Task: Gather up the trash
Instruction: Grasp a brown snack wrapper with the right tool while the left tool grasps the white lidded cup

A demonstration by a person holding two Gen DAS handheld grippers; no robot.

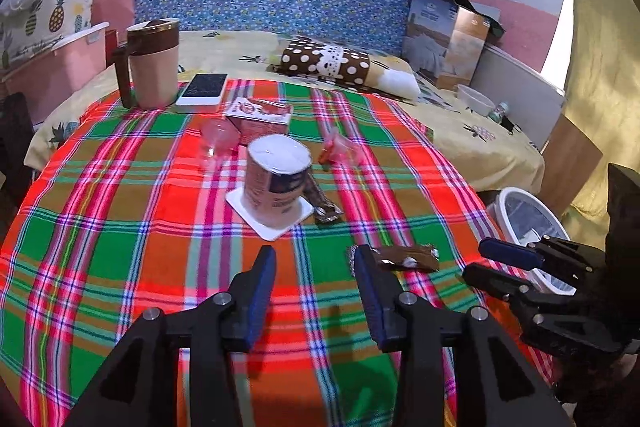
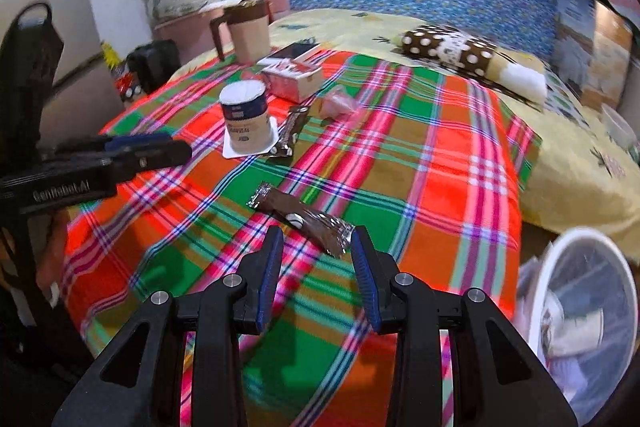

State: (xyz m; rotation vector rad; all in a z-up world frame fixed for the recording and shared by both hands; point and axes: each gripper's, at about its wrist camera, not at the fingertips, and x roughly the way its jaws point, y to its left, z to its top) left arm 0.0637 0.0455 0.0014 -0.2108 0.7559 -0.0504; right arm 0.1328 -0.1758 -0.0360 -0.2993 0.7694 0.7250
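A brown snack wrapper [image 1: 404, 257] lies on the plaid tablecloth [image 1: 140, 247], just right of my open, empty left gripper [image 1: 316, 253]. In the right wrist view the same wrapper [image 2: 300, 217] lies just ahead of my open, empty right gripper [image 2: 316, 237]. A second brown wrapper [image 1: 322, 203] lies beside an upturned cup [image 1: 276, 181] on a white coaster; it shows too in the right wrist view [image 2: 290, 131]. A pink wrapper [image 1: 340, 149] lies further back. A white trash bin [image 2: 588, 311] with trash inside stands off the table's right edge.
A brown-lidded jug [image 1: 150, 63], a phone [image 1: 204, 89], a red-and-white box [image 1: 260, 115] and a pink plastic piece [image 1: 218, 137] sit at the table's far side. A bed with a dotted bolster [image 1: 332, 65] lies behind. My right gripper [image 1: 508, 263] shows in the left view.
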